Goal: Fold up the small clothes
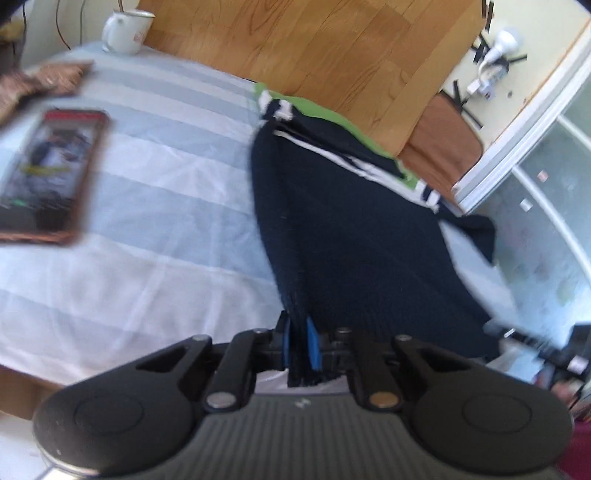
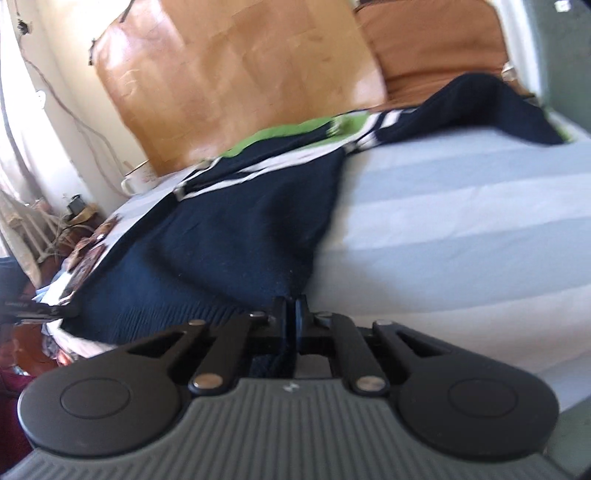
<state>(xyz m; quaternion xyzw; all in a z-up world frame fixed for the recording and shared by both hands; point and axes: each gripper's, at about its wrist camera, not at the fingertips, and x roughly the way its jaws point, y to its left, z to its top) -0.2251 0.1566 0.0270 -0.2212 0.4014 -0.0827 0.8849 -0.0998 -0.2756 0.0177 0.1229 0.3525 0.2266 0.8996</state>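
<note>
A navy knitted sweater (image 1: pixel 351 229) with white stripes lies on the blue-and-white striped cloth (image 1: pixel 155 206), over a green garment (image 1: pixel 314 109) at the far edge. My left gripper (image 1: pixel 298 341) is shut on the sweater's ribbed near hem, with the dark knit pinched between its blue pads. In the right wrist view the same sweater (image 2: pixel 229 229) spreads to the left, and my right gripper (image 2: pixel 294 317) is shut on its near corner. Navy fabric runs down between the black fingers there. The right gripper shows blurred at the left wrist view's lower right (image 1: pixel 532 339).
A phone (image 1: pixel 48 173) in a brown case lies on the cloth at the left. A white enamel mug (image 1: pixel 123 31) stands at the far left corner, beside a wooden headboard (image 1: pixel 314 48). A brown patterned cloth (image 1: pixel 40 79) sits at far left. Bare striped cloth (image 2: pixel 461 229) extends to the right.
</note>
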